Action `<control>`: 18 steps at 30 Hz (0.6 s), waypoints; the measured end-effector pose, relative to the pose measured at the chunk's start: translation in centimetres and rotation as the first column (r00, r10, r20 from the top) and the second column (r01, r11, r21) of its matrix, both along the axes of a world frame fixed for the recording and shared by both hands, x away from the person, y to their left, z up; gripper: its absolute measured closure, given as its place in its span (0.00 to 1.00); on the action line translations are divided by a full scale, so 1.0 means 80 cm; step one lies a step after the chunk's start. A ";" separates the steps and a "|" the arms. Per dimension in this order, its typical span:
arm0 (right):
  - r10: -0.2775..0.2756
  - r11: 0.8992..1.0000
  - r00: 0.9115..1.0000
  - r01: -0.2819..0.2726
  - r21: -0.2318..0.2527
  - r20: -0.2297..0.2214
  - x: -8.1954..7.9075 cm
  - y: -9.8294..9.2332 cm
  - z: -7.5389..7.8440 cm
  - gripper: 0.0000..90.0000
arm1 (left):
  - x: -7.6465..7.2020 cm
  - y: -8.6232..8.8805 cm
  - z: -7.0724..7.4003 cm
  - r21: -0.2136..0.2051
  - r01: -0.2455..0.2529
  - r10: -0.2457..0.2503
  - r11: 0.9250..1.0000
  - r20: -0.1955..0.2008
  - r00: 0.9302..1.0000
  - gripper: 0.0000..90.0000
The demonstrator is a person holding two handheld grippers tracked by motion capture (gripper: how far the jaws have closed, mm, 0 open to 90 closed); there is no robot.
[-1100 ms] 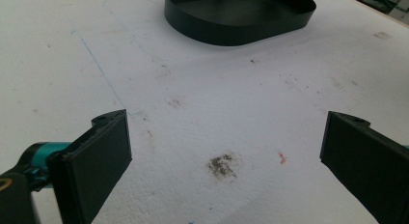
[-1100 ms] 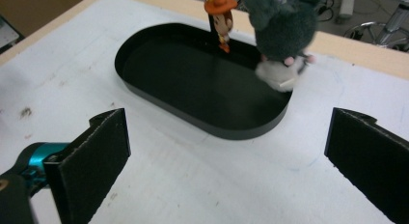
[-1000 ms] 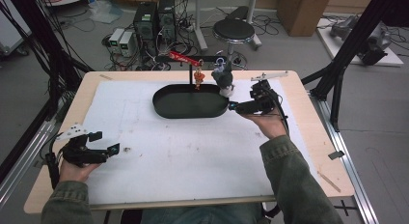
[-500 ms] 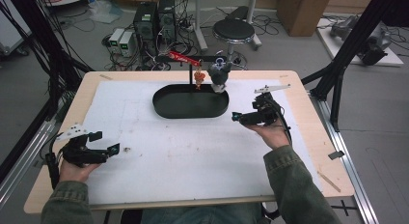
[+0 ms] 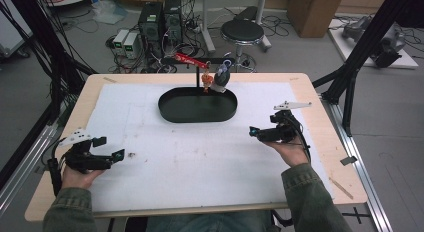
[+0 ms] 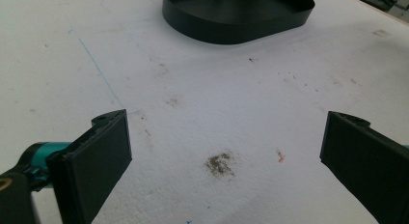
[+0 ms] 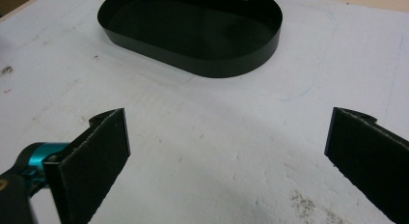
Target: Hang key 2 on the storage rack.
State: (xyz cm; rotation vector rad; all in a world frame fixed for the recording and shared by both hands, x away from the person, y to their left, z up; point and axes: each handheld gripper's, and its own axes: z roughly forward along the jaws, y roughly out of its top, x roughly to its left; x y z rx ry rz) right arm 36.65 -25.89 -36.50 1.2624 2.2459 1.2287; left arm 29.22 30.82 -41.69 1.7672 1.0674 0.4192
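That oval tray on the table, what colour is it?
The oval tray is plain black, inside and out; it shows best in the right gripper view.

Glossy black tray (image 5: 197, 112) on matt, stained white sheet (image 5: 200, 162)

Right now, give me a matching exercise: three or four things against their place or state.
Things:
1. black oval tray
2. left gripper
3. right gripper
4. round black stool

Places or states:
A. on the floor beyond the table
B. open, near the table's front left corner
C. at the far middle of the white mat
D. open, right of the tray

Pairs: 1-C, 2-B, 3-D, 4-A
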 end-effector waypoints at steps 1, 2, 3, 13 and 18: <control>-0.003 1.000 1.000 0.003 0.000 0.007 -0.001 -0.003 -0.002 0.01 | 0.000 0.000 0.000 0.000 0.002 -0.002 1.000 0.000 1.000 0.05; -0.006 1.000 1.000 0.006 0.001 0.008 -0.002 -0.005 -0.003 0.01 | 0.000 0.000 0.000 0.001 0.000 0.000 1.000 -0.001 1.000 0.05; -0.013 1.000 1.000 0.013 0.003 0.005 -0.003 -0.007 -0.005 0.01 | 0.000 0.000 0.000 0.001 -0.001 0.001 1.000 0.000 1.000 0.05; -0.057 0.998 0.998 0.056 0.019 0.033 -0.020 -0.032 -0.023 0.01 | -0.004 -0.001 0.000 0.003 -0.001 0.001 1.000 -0.002 1.000 0.05; -0.079 0.997 0.996 0.078 0.027 0.032 -0.027 -0.046 -0.033 0.01 | -0.005 -0.002 0.000 0.006 0.002 -0.002 1.000 -0.007 1.000 0.05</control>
